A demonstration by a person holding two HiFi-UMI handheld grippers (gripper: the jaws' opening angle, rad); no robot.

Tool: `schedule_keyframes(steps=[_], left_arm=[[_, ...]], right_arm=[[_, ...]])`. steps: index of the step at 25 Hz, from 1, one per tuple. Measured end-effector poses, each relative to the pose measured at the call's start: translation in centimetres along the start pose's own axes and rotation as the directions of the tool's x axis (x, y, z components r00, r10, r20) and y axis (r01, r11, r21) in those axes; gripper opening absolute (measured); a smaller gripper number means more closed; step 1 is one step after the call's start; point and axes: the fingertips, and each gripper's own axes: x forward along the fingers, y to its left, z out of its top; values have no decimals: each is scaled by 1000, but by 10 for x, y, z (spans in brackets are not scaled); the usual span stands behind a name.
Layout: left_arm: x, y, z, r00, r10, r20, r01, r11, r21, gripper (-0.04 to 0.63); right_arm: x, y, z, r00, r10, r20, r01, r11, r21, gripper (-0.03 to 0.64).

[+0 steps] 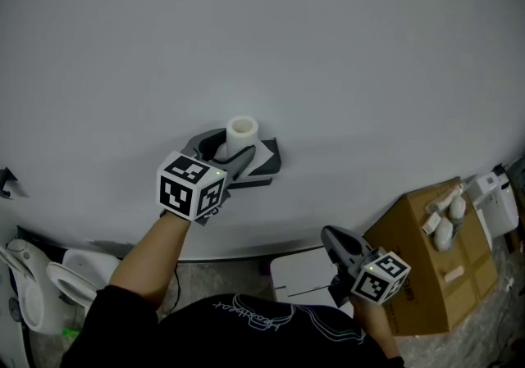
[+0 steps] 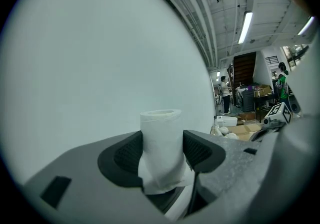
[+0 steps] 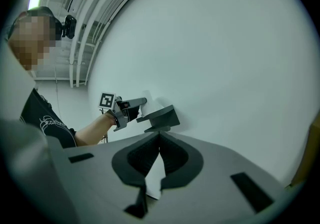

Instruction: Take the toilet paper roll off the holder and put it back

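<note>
So the left gripper [image 1: 232,147] had its jaws spread fairly wide and clamped on either side of the white toilet paper roll [image 1: 242,129], which stood upright right at the dark grey wall-mounted holder [image 1: 267,158] on the pale grey wall [image 1: 328,47]. Couldn't tell if the roll was actually seated on the holder or just above it. The right gripper [image 1: 331,237] hung lower down, well apart, next to a brown cardboard box [image 1: 426,264], jaws pressed together with nothing in them.
</note>
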Motion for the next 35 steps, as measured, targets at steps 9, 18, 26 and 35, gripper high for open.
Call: schedule_keyframes(steps=[9,18,26,35], left_arm=[[5,1,-6,1000,22,-20,-21,999,48,252],[5,1,-11,997,61,-43,-57,994,98,258],[-17,1,-9,994,113,-1,-113,993,21,314],[-82,-33,-15,995,98,20,-94,988,-125,299]], right_arm=[[11,-8,-7,1000,9,-7,-8,999,32,5],[11,-10,-10,1000,29,-9,-28,998,53,5],[3,-2,-10,998,45,-31,-44,998,42,5],[-14,28,0,993,104,-61,-104,995,-8,3]])
